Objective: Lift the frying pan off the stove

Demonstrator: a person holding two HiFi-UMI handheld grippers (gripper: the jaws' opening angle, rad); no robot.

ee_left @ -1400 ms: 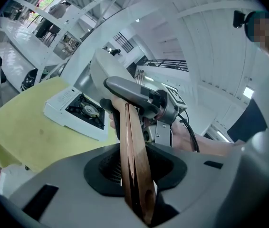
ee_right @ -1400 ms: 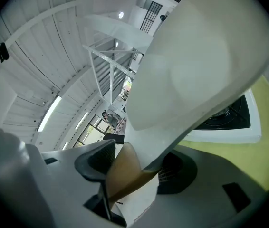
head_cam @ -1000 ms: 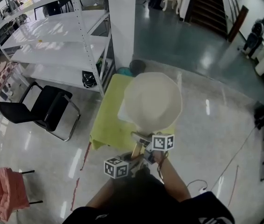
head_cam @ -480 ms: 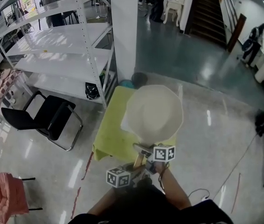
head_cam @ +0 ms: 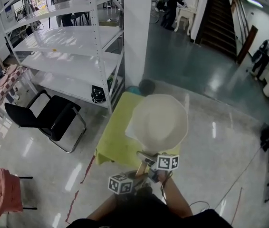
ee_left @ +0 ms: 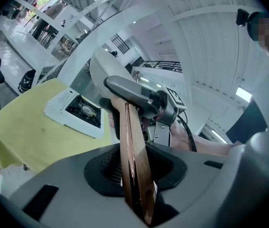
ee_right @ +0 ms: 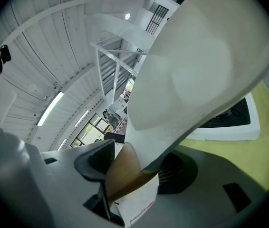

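Jaws: L gripper [ee_left: 135, 172] clamped on wood handle [ee_left: 131, 132] | R gripper [ee_right: 129, 175] same | frying pan [head_cam: 159, 120] above stove [ee_left: 58, 109], print unreadable

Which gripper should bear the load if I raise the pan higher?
Right, probably. The right gripper clamps the wooden handle nearest the frying pan; the left gripper holds the handle's free end, with poorer leverage.

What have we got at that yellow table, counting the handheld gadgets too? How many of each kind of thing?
1 frying pan, held up off the stove
1 stove
1 yellow table
2 grippers: left gripper and right gripper, both shut on the pan's wooden handle
Total: 5
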